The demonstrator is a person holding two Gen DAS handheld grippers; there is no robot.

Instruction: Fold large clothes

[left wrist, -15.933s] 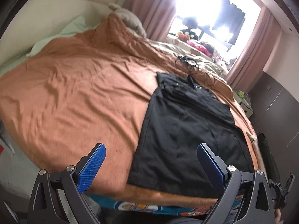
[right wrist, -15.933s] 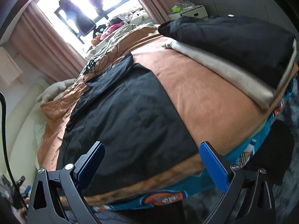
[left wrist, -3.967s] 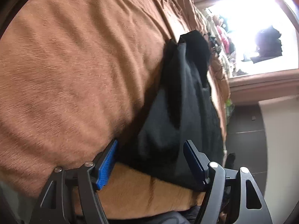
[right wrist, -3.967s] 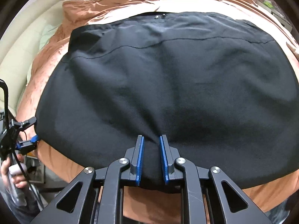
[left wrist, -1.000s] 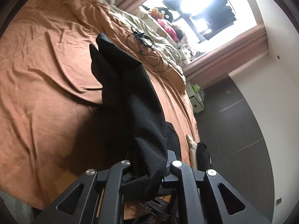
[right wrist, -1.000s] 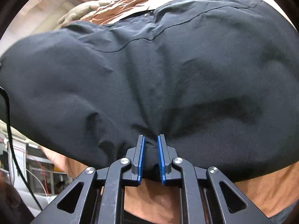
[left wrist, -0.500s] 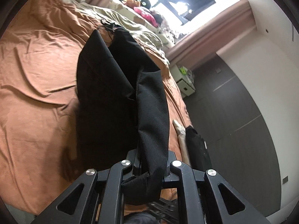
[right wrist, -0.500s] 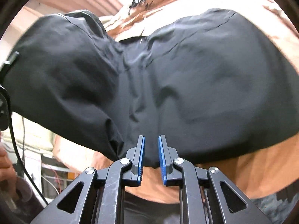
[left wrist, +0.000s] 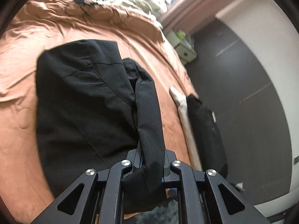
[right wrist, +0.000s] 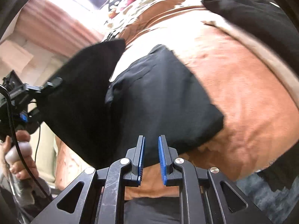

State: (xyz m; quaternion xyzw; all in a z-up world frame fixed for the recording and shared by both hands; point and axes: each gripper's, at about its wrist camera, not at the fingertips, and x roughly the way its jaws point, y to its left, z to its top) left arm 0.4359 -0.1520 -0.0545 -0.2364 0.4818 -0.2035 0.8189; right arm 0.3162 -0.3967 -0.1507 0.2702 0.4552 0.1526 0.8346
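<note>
A black garment (left wrist: 84, 100) edge is gripped by the left claw (left wrist: 151, 160), lifted over the bed (left wrist: 28, 37). The right claw (right wrist: 151, 158) is nearly closed with nothing visibly pinched. Garment bulk lies ahead of both.

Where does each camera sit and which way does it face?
Left wrist: on the left gripper, looking down the bed cover over the black garment it pinches; only that gripper shows.
Right wrist: on the right gripper, facing the garment's near edge; a hand holding the left gripper shows at left.
Shared: black garment, bed cover, folded pile.
</note>
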